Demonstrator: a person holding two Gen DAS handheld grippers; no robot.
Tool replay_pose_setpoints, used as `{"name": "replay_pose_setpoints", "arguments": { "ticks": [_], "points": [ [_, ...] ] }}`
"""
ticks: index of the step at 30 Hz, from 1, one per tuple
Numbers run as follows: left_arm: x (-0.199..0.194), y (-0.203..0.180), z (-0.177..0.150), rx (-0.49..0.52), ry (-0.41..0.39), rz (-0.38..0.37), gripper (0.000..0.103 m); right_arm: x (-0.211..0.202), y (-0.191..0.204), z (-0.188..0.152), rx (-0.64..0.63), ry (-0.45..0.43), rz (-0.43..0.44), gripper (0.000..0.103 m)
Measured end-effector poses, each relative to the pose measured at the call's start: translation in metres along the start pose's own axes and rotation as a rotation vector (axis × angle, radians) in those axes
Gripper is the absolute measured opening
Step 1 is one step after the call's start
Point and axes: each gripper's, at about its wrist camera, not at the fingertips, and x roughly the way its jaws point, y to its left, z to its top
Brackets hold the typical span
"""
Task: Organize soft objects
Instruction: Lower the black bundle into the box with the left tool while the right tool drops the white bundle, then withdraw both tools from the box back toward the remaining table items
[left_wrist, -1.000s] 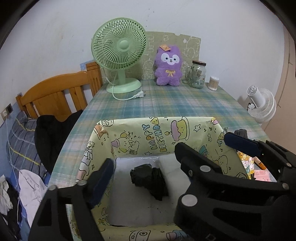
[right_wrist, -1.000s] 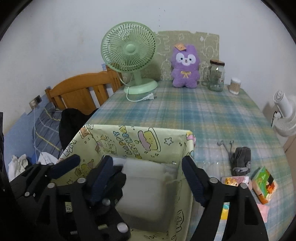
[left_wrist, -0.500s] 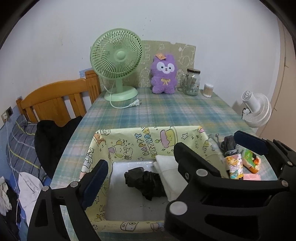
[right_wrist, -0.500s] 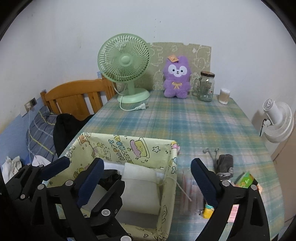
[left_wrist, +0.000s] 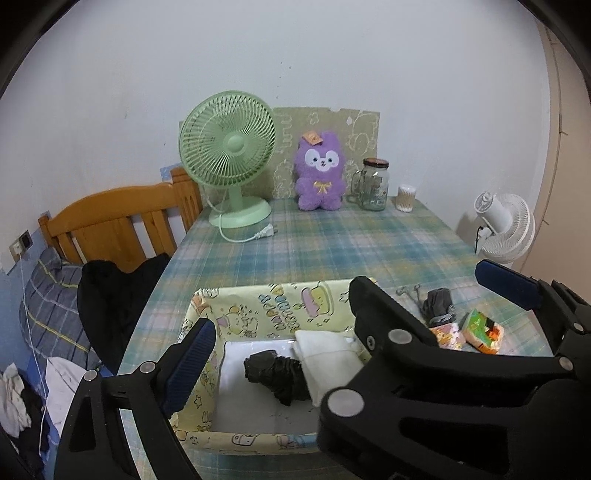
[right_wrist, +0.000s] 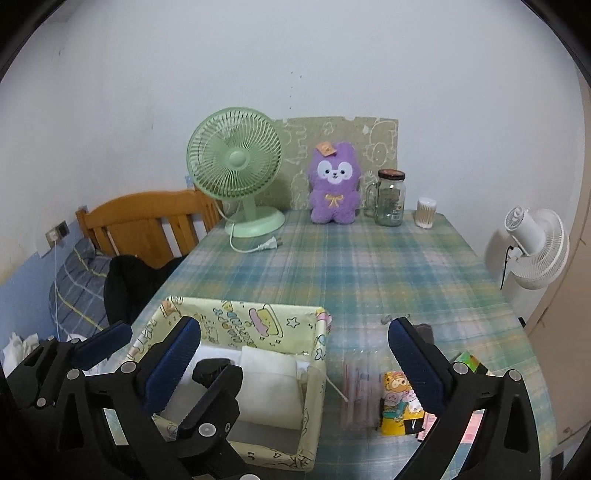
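A crumpled black cloth (left_wrist: 277, 376) and a folded white towel (left_wrist: 328, 360) lie inside the cartoon-printed box (left_wrist: 273, 306); both the left claw (left_wrist: 280, 350) and the right claw (right_wrist: 295, 363) have just been opening, empty.

A green fan (right_wrist: 236, 166) stands at the far end of the table (right_wrist: 369, 266), its plug (right_wrist: 272, 243) lying loose just beside the base. Right of the fan stands a jar (right_wrist: 389, 197), then a swab pot (right_wrist: 426, 212). A white fan (right_wrist: 535, 247) stands off the table's right edge.
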Motion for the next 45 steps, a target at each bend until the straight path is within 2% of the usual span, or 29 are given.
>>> {"name": "replay_pose_setpoints", "arguments": {
  "ticks": [16, 27, 45],
  "points": [
    [-0.026, -0.035, 0.010, -0.004, -0.075, -0.009, 0.094, -0.036, -0.028, 0.011, 0.006, -0.060, -0.035, 0.103],
    [-0.041, -0.066, 0.013, -0.020, -0.123, -0.042, 0.094, -0.059, -0.056, 0.014, -0.012, -0.095, -0.051, 0.103],
    [-0.039, -0.117, 0.007, -0.046, -0.143, -0.089, 0.094, -0.080, -0.108, 0.006, -0.015, -0.138, -0.094, 0.103]
  ]
}}
